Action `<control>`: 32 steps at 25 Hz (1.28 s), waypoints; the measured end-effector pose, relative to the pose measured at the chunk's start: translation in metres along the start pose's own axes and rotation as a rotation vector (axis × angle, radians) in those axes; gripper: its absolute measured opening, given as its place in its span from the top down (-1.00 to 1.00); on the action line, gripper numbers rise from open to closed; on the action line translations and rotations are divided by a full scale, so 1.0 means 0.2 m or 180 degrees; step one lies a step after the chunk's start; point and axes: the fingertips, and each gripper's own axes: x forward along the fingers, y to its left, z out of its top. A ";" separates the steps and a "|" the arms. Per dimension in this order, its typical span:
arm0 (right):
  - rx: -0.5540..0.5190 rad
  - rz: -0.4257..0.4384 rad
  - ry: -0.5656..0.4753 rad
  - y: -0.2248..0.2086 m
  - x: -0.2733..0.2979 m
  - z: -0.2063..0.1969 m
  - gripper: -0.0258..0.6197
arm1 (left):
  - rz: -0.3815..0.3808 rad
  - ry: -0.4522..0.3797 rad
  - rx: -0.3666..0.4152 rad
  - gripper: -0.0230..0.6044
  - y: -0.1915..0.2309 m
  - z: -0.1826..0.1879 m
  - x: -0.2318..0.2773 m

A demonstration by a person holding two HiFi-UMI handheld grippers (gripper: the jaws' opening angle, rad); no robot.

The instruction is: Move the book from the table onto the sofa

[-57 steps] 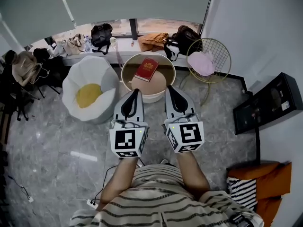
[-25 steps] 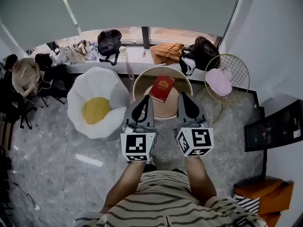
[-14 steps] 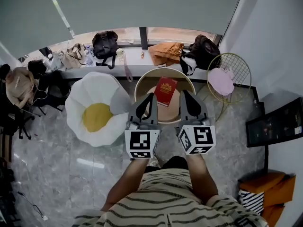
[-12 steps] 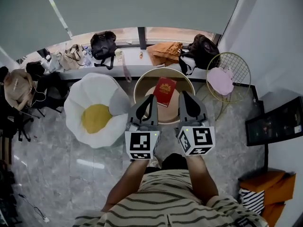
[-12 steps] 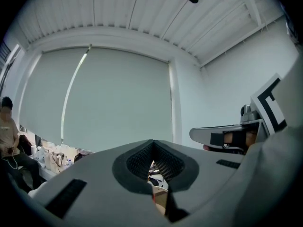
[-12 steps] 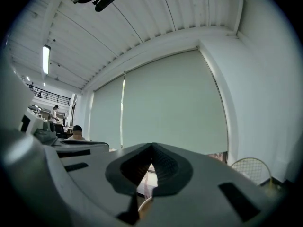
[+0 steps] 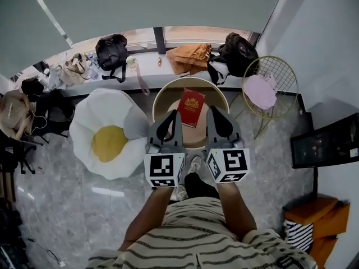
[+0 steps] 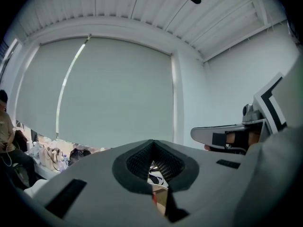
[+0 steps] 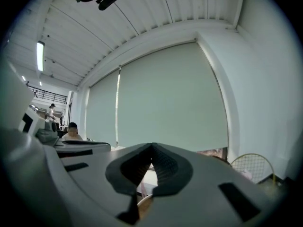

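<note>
A red book (image 7: 191, 106) with a gold emblem lies on the round wooden table (image 7: 163, 92). The sofa, a white flower-shaped seat with a yellow centre (image 7: 108, 140), stands on the floor to the table's left. My left gripper (image 7: 174, 114) is shut and empty, its tip over the table's near edge just left of the book. On the book's right my right gripper (image 7: 211, 110) is likewise shut and empty. In the left gripper view the left gripper (image 8: 152, 144) points level at a window blind. The right gripper (image 9: 151, 146) shows the same in its own view.
Beyond the table a window ledge holds a black bag (image 7: 111, 46), an orange bag (image 7: 188, 55) and a dark backpack (image 7: 236, 46). A gold wire chair with a pink cushion (image 7: 262, 89) stands right of the table. A dark screen (image 7: 328, 142) leans at the right wall.
Both grippers have moved forward to the table, from short of it to tips over its near edge beside the book. Both jaws stay shut.
</note>
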 end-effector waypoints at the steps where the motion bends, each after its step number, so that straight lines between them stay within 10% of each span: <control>1: 0.0015 -0.0005 0.0004 -0.03 0.04 -0.01 0.91 | -0.0007 0.0020 0.0016 0.91 0.01 -0.01 0.05; 32: 0.0530 -0.0040 0.0705 -0.57 0.82 -0.57 0.91 | -0.0021 0.1031 -0.0083 0.91 0.17 -0.63 0.96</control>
